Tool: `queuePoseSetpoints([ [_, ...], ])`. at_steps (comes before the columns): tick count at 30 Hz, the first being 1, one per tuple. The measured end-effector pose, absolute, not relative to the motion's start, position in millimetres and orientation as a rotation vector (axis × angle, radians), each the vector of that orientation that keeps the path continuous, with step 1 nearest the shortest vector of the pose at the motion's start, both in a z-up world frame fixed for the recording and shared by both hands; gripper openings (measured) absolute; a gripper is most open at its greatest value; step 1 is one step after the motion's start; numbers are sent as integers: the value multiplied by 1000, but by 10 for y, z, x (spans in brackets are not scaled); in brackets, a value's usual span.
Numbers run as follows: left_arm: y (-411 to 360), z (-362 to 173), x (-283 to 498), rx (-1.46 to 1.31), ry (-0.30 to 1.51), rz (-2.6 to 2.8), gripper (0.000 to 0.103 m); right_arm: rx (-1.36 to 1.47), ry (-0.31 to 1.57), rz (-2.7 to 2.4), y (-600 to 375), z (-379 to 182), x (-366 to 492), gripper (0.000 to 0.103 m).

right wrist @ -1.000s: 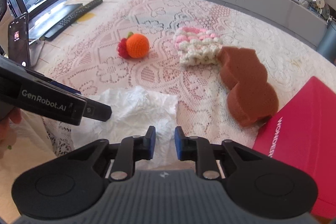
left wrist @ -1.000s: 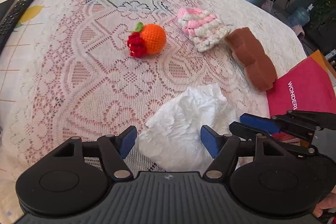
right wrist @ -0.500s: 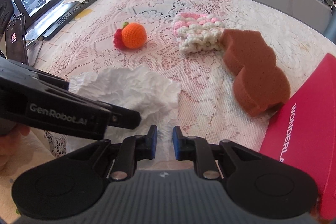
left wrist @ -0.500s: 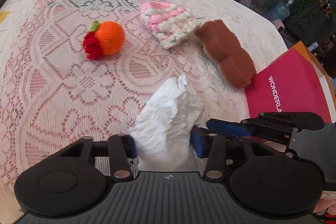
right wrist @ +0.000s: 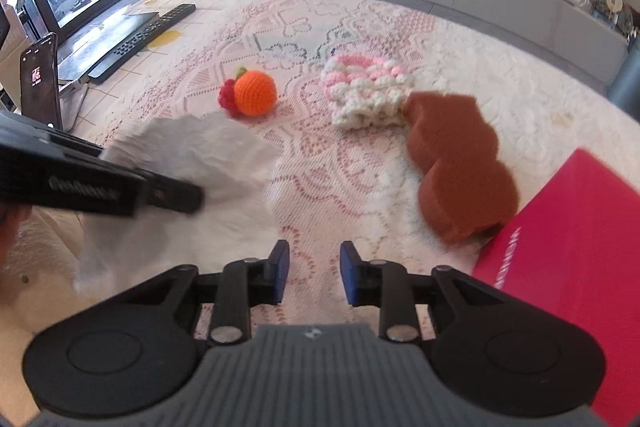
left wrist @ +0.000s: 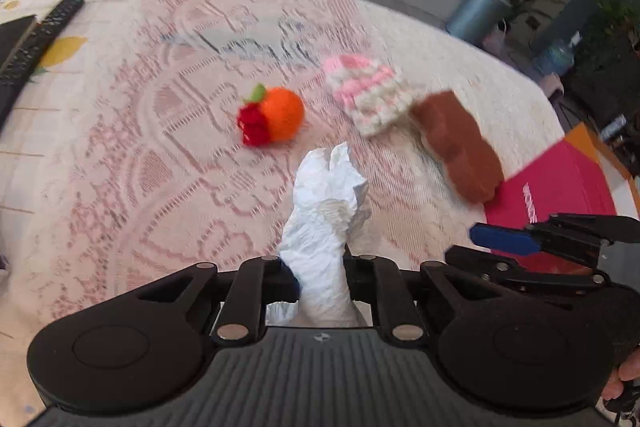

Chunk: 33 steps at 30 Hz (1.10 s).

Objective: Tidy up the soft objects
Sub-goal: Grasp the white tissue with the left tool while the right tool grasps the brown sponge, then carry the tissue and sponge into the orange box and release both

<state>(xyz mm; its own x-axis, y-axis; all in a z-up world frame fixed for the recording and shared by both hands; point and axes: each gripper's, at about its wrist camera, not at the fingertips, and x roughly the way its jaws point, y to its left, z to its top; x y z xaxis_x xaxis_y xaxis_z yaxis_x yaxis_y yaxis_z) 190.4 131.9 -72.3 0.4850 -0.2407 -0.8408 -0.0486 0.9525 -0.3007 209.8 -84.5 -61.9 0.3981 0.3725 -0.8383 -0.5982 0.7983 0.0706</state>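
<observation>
Tissue: the white crumpled tissue [left wrist: 326, 211] is pinched between your left tool's fingers and stands up from them in a bunched peak; in the right wrist view it spreads out as a wide sheet [right wrist: 188, 163] over the near left part of the cloth.
Left gripper: your left gripper [left wrist: 320, 281] is closed tight on the tissue, its pads pressed into the paper so that they barely show.
Right gripper: your right gripper [right wrist: 312, 273] holds nothing; its blue pads [right wrist: 282, 269] stand a moderate gap apart above the lace, just right of the tissue's edge.
Crocheted orange: the orange ball with a red flower and green leaf [right wrist: 252, 94] sits on the cloth beyond the tissue, apart from it.
Knitted piece: the pink-and-white knitted piece [right wrist: 366, 95] lies right of the orange, its right edge touching the sponge.
Sponge: the brown lobed sponge [right wrist: 456, 163] lies along the right side, its near end against the red box.
Red box: the red box [right wrist: 572, 251] rests at the right edge of the table.
Surface: a pink lace tablecloth [right wrist: 332, 179] covers the table.
Far left: a black remote [right wrist: 144, 39] and an upright phone [right wrist: 40, 79] sit at the left edge.
</observation>
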Motion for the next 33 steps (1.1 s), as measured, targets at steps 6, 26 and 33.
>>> queuePoseSetpoints([
  [6,1310,-520,2056,-295,1000,-108,16,-435,966,574,-794,-436,2408,56],
  [26,1193,-649,2285,-328,982,-151,16,-473,1365,489,-770,-894,3613,81],
  [33,1193,-615,2258,-325,983,-144,16,-525,1336,480,-702,-910,3564,57],
])
